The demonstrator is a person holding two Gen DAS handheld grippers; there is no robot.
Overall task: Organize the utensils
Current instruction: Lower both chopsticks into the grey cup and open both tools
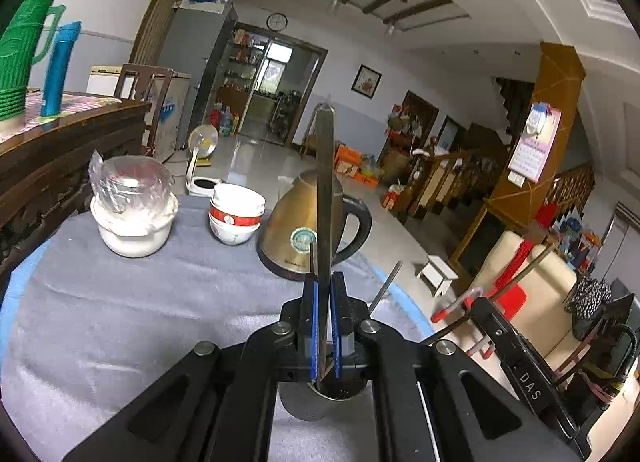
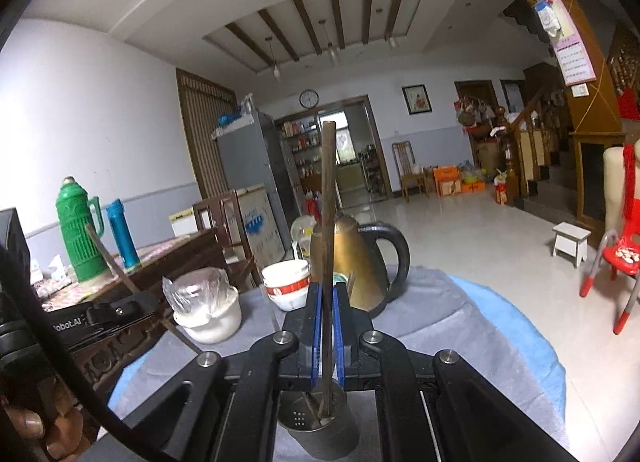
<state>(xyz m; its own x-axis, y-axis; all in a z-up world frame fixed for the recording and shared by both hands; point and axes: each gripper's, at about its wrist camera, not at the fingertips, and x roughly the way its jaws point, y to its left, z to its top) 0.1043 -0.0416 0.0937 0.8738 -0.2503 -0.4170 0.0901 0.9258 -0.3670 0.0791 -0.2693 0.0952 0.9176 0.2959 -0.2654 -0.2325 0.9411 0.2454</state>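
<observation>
My left gripper (image 1: 324, 282) is shut on a dark chopstick (image 1: 325, 181) that stands upright, its lower end inside a grey metal utensil cup (image 1: 308, 402) on the table. My right gripper (image 2: 328, 290) is shut on a brown chopstick (image 2: 329, 201), also upright with its lower end in the utensil cup (image 2: 320, 430). Another thin utensil (image 1: 386, 286) leans out to the right in the left wrist view. The other gripper shows at the right edge of the left wrist view and at the left edge of the right wrist view.
On the grey cloth over the round table (image 1: 120, 322) stand a gold kettle (image 1: 292, 229), stacked red and white bowls (image 1: 236, 213) and a plastic-covered white pot (image 1: 132, 205). A wooden sideboard (image 1: 60, 149) with green and blue flasks stands left. A red chair (image 2: 616, 262) stands right.
</observation>
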